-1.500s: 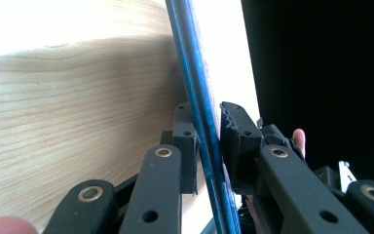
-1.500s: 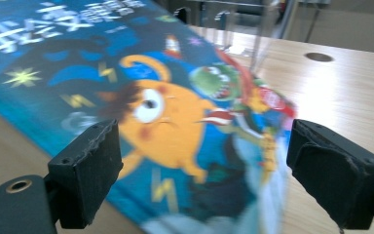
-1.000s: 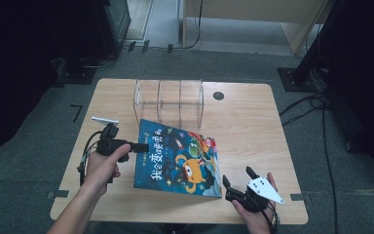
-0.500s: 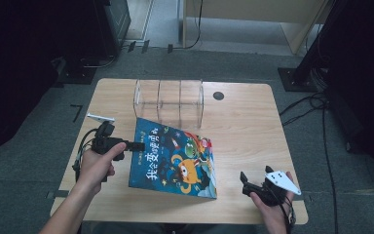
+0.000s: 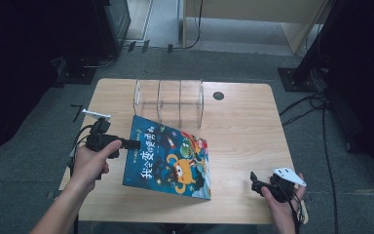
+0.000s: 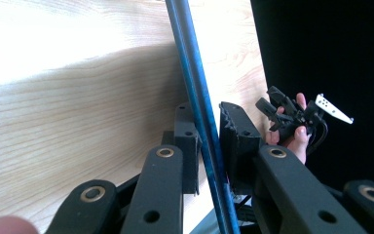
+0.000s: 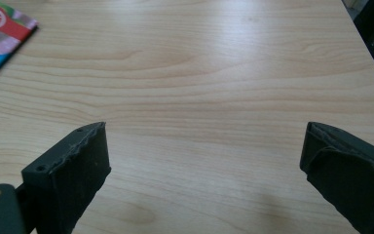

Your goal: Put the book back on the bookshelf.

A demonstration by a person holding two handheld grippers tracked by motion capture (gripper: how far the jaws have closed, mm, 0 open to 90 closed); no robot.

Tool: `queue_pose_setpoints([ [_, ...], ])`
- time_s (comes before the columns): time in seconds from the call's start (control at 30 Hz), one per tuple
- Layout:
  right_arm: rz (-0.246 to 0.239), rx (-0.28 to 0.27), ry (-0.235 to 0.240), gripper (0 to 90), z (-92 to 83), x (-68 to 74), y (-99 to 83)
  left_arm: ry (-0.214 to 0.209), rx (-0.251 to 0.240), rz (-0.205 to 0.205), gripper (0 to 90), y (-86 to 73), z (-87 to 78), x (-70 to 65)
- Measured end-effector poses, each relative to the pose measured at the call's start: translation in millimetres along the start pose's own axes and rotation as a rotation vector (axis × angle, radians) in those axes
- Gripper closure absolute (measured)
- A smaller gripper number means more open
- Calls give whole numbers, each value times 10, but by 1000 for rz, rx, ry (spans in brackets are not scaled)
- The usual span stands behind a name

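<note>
A colourful children's book lies slanted on the wooden table, its left edge raised. My left gripper is shut on that left edge. In the left gripper view the thin blue book edge runs between the two pads of the left gripper. My right gripper sits near the table's front right corner, apart from the book. Its jaws have just been opening and stand wide, with only bare wood between them in the right gripper view. A corner of the book shows at the upper left there.
A clear plastic rack with upright dividers stands at the back of the table, just behind the book. A small dark round hole is to its right. Dark equipment and cables surround the table on the floor.
My right gripper has moved right, away from the book's lower right corner, and its jaws stand wider. The left gripper has kept its grip and place.
</note>
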State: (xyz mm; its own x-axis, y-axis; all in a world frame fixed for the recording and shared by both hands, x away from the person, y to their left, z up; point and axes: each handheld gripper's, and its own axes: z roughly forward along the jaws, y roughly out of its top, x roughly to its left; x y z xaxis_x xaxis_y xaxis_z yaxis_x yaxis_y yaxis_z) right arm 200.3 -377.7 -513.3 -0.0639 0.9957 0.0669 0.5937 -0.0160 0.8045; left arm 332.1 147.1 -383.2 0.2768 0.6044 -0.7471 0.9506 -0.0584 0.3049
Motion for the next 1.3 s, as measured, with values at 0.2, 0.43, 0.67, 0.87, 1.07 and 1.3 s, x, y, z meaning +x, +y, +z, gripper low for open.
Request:
queue_pose_setpoints([
  [0.2,15,48,-20,37,66,-113,-29,13,4,1,797,25,-77,-3],
  [0.43,6,76,-23,37,118,-149,-30,29,5,4,799,52,-172,-9],
  [0.67,-32,138,-27,27,182,-131,-11,41,3,1,802,77,-248,-6],
  [0.87,-44,143,-12,11,201,-122,-3,58,-1,7,805,112,-321,-31],
  [1.07,-47,143,-11,8,206,-125,-1,68,7,12,814,144,-392,-62],
  [1.3,-47,144,-11,7,205,-125,-1,84,12,11,824,202,-488,-95],
])
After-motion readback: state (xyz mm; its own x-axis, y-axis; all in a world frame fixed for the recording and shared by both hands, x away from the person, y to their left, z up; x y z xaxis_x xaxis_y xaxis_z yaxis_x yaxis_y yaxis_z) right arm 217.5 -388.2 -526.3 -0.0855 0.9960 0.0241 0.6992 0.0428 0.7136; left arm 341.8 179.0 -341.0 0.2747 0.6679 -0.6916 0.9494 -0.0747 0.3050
